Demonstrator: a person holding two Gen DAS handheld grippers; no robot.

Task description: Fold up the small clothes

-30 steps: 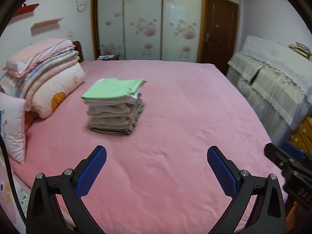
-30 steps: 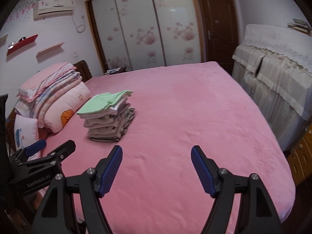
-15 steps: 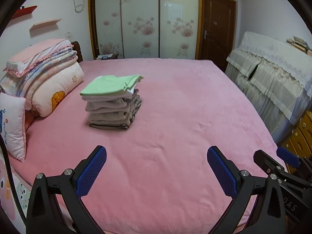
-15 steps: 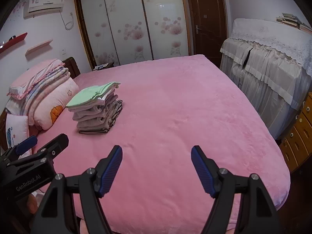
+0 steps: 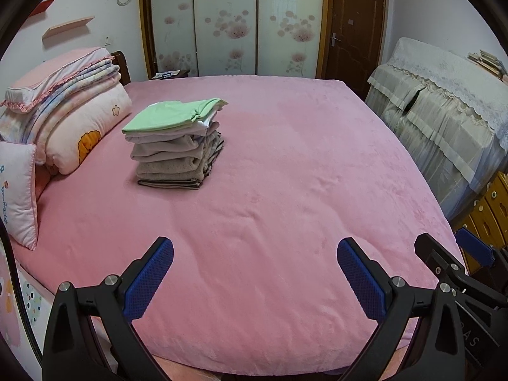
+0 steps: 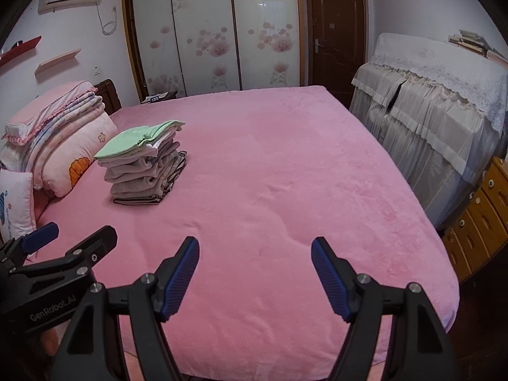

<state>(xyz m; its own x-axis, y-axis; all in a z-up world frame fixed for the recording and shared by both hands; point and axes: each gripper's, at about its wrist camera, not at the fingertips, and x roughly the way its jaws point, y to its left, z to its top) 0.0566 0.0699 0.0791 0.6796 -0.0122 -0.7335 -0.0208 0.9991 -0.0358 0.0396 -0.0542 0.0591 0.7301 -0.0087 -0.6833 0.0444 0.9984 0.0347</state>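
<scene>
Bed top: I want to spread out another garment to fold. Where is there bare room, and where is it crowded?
The pink bed cover is bare from the folded clothes stack across to its right edge and down to the near edge, where both open hand-held grippers, left and right, hover. It is crowded at the left: the stack sits close to the folded quilts and pillow.

Bed cover [image 5: 285, 190]: pink plush fleece, matt, fuzzy nap. Folded stack [image 5: 177, 146]: soft cloth, smooth green knit on top, grey towelly stuff under. Left gripper [image 5: 254, 273] and right gripper [image 6: 255, 273]: matt black plastic, blue knobbly rubbery pads, shiny metal screws. Wardrobe doors [image 6: 216, 31]: glossy, reflective. Door [image 5: 352, 28]: dark wood, semi-gloss.
</scene>
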